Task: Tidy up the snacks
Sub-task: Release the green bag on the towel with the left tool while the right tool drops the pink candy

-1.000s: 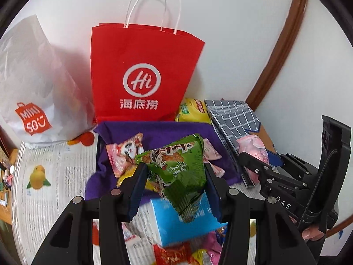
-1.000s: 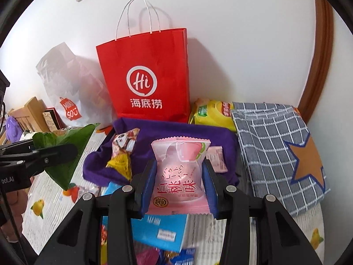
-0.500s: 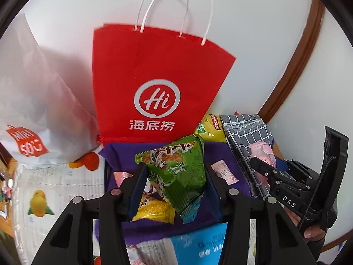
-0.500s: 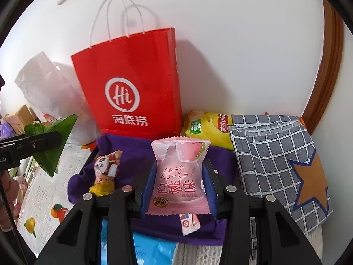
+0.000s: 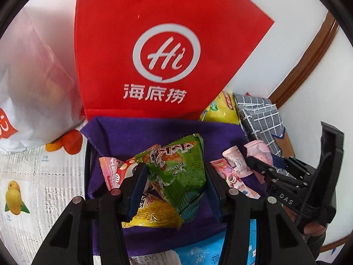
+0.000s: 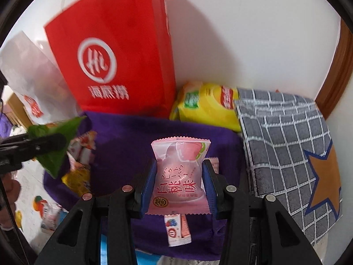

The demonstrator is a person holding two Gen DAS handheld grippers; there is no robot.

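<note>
Tongs (image 5: 174,190) (image 6: 179,185) grip green packet (image 5: 176,172), pink packet (image 6: 179,176).

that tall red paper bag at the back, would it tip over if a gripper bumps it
Probably yes. The red paper bag stands tall and upright on a narrow base, so a knock near its top would likely rock it. The white wall close behind it may stop a backward fall, so it would more likely slide or lean sideways. Being paper, it likely dents easily.

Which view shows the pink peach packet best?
The right wrist view: the pink packet sits front-on between the right gripper's fingers, its print readable. In the left wrist view only the packet's top shows, side-on, behind that gripper's finger at the right edge.
</note>
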